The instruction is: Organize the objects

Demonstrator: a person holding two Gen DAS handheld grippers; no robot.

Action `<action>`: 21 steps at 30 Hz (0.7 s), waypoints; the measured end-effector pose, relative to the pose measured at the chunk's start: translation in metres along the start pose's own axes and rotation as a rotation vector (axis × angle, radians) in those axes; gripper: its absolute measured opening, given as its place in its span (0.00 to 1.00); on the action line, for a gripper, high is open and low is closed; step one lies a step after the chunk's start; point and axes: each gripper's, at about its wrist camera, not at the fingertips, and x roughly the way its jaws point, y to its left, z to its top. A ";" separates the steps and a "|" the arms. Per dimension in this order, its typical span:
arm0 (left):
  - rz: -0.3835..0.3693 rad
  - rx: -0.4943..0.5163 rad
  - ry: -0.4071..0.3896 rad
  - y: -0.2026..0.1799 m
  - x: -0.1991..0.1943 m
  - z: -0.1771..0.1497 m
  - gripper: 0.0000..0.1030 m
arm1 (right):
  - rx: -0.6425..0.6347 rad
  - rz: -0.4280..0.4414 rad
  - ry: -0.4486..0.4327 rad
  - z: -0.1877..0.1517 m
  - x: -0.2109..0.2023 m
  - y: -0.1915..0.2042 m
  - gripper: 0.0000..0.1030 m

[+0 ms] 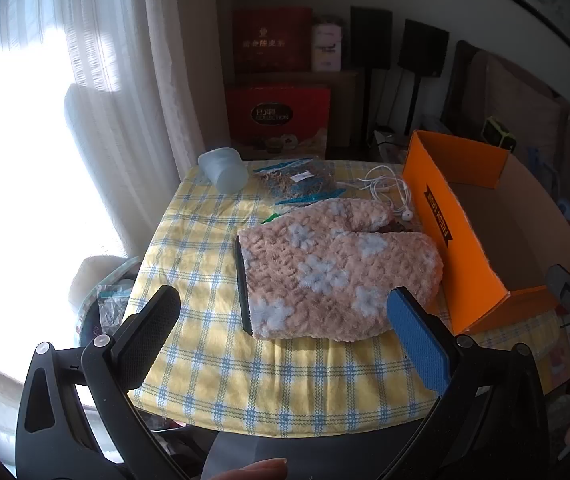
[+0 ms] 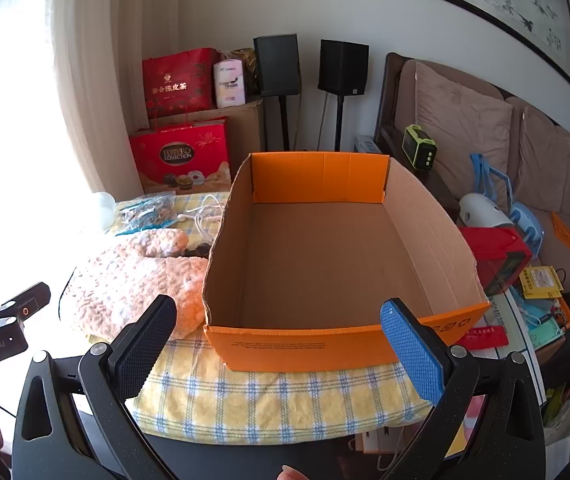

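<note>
Checked yellow tablecloth | orange box, fluffy mitten | sofa | both jaws spread, empty

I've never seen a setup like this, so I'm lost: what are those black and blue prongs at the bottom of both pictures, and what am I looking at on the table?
The prongs are two hand-held claws, one per hand, each carrying its own camera looking along its fingers. One picture comes from the left claw, the other from the right claw. Both stand wide open and hold nothing. On the checked cloth lie a fluffy pink mitten, white earphones, a clear bag of small items and a pale plastic cup. Beside them sits an orange cardboard box, with nothing visible inside.
</note>
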 end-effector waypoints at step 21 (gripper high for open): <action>0.000 -0.002 -0.001 -0.001 0.000 0.002 1.00 | -0.002 0.002 -0.002 -0.002 0.001 0.001 1.00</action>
